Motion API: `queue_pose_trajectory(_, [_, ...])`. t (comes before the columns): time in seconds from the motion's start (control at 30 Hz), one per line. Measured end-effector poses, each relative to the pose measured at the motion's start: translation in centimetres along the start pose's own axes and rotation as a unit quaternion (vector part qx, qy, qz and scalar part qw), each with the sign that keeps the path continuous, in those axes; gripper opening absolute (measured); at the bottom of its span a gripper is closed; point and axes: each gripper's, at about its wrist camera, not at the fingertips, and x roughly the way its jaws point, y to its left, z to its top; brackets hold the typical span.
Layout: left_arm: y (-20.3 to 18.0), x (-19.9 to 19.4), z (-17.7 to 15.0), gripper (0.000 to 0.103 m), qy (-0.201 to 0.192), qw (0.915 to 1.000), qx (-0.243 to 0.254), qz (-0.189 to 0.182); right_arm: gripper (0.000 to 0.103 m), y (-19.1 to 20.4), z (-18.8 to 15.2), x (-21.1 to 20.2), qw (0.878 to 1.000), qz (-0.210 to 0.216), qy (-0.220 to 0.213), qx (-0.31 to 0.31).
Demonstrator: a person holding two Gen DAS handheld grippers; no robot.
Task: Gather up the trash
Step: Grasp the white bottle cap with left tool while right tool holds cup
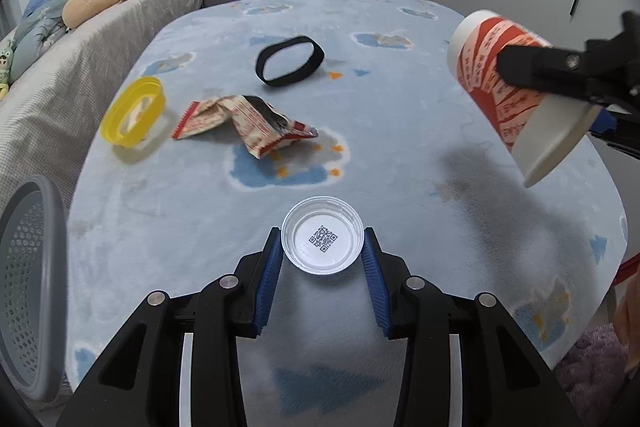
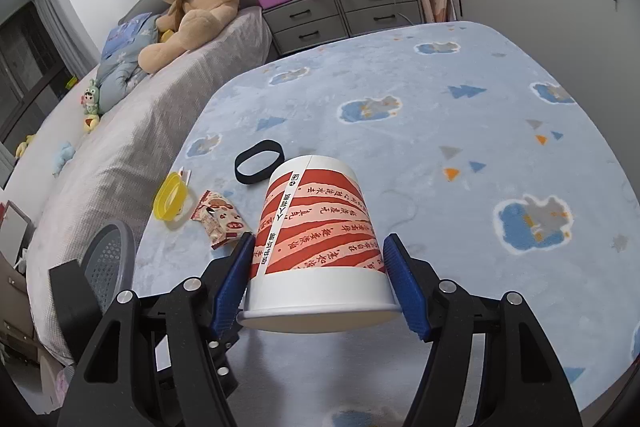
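Step in hand, by my reading: pick-up of the clear plastic lid (image 1: 323, 241) off the blanket-covered worktop (image 1: 400, 155). Left gripper (image 1: 323, 259) had its blue pads set against the lid's two sides, clamped on it or very nearly; the lid looked to lie on the blanket, not lifted. Right gripper (image 2: 320, 267) was clamped on the red-and-white paper cup (image 2: 320, 239), held clear of the worktop, tipped, mouth toward the camera, to the right of and above the left gripper. Next move probably called for a firm pinch on the shallow rim, a lift without flipping the lid, then carrying it left to the grey perforated basket (image 1: 28, 291), at the worktop's edge on the left gripper's near left. Count of loose items ahead of the left gripper: one yellow lid (image 1: 134, 111) far left, one crumpled snack wrapper (image 1: 244, 125) straight ahead, one black band (image 1: 290, 60) beyond it. One cup, one clear lid in hand. One basket.
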Motion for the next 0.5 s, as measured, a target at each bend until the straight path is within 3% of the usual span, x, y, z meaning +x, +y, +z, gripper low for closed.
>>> queue_pose_trajectory(0.2, [3.5,-4.3,0.7,0.039,-0.038,0.9989,-0.022,0.014,0.064,2.3,0.0,0.3,1.000,0.004,0.001,-0.020])
queue_pose_trajectory(0.5, [11.7,-9.0,0.7,0.039,-0.077,0.9928,-0.051,0.076,0.064,7.8,0.0,0.9,0.998,0.031,0.000,-0.061])
